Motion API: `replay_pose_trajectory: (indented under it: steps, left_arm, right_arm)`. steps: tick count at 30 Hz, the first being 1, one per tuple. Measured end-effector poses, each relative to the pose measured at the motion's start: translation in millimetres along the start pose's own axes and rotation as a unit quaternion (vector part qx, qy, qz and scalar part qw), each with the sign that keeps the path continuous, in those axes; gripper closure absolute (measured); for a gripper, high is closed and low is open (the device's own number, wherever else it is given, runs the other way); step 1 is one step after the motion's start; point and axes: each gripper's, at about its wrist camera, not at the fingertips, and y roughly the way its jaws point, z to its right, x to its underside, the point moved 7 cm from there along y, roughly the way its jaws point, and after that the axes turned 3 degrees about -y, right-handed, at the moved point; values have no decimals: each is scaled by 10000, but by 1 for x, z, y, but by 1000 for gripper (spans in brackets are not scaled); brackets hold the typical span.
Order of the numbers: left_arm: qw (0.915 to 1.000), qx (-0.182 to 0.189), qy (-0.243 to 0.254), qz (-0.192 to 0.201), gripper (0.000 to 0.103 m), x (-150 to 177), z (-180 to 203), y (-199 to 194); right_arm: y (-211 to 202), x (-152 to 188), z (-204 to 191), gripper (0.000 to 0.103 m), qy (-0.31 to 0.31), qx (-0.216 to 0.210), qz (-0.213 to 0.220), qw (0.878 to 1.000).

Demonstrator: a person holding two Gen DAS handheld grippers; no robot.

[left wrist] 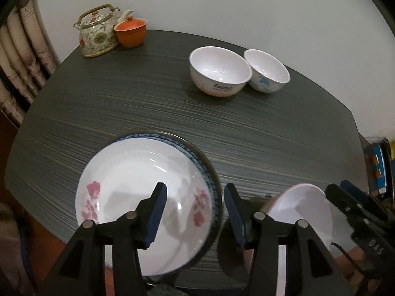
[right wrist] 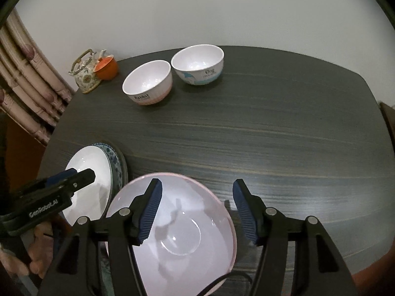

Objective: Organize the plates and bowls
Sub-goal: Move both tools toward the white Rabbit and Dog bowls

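A white plate with pink flowers lies on top of a blue-rimmed plate at the near left of the dark table. My left gripper is open, its jaws straddling the stack's right rim. A pink-rimmed white bowl sits near the front edge; it also shows in the left wrist view. My right gripper is open over this bowl, jaws straddling its right rim. Two white bowls stand at the back: one with a pink base and one with blue print.
A patterned teapot and an orange lidded cup stand at the table's far left corner. A curtain hangs at the left. A white wall is behind the table. Boxes sit off the right edge.
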Motion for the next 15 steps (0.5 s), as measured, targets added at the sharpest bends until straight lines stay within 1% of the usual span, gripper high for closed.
replay_pose_trajectory:
  steps: [6,8,10,15]
  left_arm:
    - [9998,-118,-164,26,54,-14,-18,7]
    - [9996,-207,-201,45,53,-23,-25,10]
    - [9994,-247,-245,59,53,-29,-28,12]
    - [9987,-416,-257,156,53,-60,-40,21]
  right_arm:
    - [7,-17,-1,46,149,-369,-80,9992]
    - [10,-26,0,46,102,-284,-73,9995]
    - [13,-40,-4,46,-83,-232,-48,9997]
    - [27,-70,-9,46,-126,-372,-183,9991]
